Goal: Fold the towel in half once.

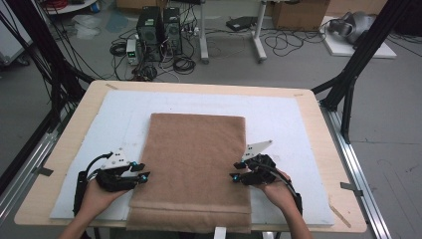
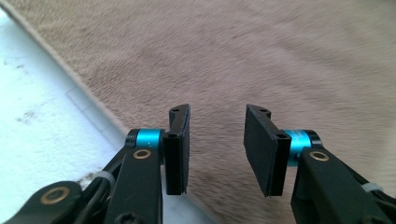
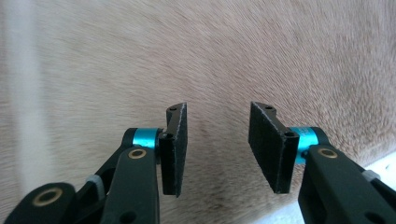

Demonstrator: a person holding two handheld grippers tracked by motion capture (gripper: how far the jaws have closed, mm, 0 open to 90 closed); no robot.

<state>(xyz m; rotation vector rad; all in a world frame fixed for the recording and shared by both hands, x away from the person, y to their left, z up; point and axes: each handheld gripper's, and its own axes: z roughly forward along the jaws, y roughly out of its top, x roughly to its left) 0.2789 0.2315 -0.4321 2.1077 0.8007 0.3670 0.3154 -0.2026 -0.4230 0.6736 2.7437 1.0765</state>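
1. From the high view, the brown towel (image 1: pixel 195 167) lies flat on the white mat (image 1: pixel 278 112) in the middle of the table (image 1: pixel 318 129), its near end doubled over and hanging past the table's front edge. The left gripper (image 1: pixel 145 177) sits at the towel's left edge, the right gripper (image 1: pixel 233 177) at its right edge, both with jaws apart and holding nothing. I judge the risk is an uneven lift: if one side catches both layers and the other only one, the fold would skew. Nothing on the table blocks either hand; computer towers (image 1: pixel 159 32) and loose cables (image 1: pixel 184 63) sit on the floor, well apart.

2. In the left gripper view, the left gripper (image 2: pixel 217 144) hangs open just above the towel (image 2: pixel 261 60), beside its border with the mat (image 2: pixel 42 116). Closing too far outward could nip only the edge, or miss the cloth.

3. In the right gripper view, the right gripper (image 3: pixel 218 144) stands open over the towel (image 3: pixel 224 51); the pile is blurred. A shallow pinch here could slip out.
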